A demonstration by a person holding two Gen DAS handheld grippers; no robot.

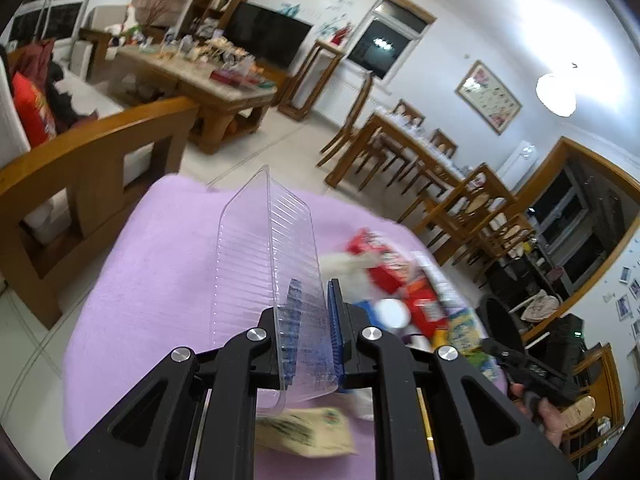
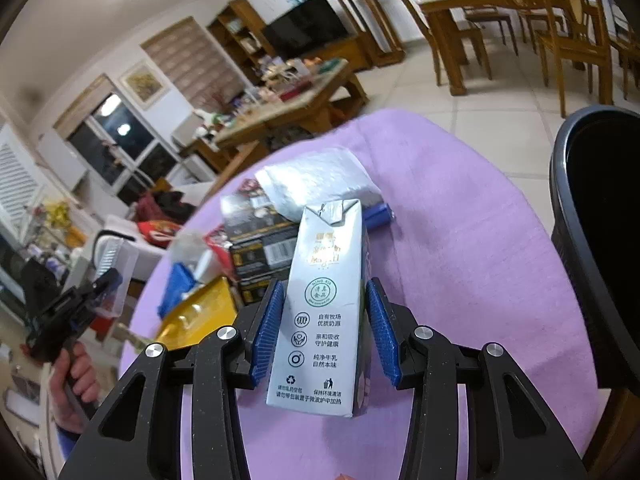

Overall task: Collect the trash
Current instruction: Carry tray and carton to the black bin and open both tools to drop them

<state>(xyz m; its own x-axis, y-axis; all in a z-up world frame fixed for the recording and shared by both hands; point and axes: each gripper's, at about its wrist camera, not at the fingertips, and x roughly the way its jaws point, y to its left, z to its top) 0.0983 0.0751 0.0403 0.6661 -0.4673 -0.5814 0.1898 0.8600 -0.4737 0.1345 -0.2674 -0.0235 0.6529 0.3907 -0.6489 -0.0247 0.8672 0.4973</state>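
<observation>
The left tool [image 1: 310, 320] pinches the near edge of a clear ribbed plastic tray [image 1: 264, 264], which stands tilted above the purple-covered tabletop [image 1: 160, 272]. To the right lies a blurred heap of wrappers [image 1: 404, 292], red and white among them. A tan printed packet [image 1: 308, 432] lies below the tray. The right tool [image 1: 520, 364] shows at the right edge, beside a black bin [image 1: 498, 320].

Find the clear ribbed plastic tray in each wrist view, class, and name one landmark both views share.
Left wrist view: the clear ribbed plastic tray stands centre frame, pinched by the left gripper.
Right wrist view: the tray shows small at the left edge, in the left gripper.
Shared landmark: the purple tablecloth; the black television also shows in both.
</observation>
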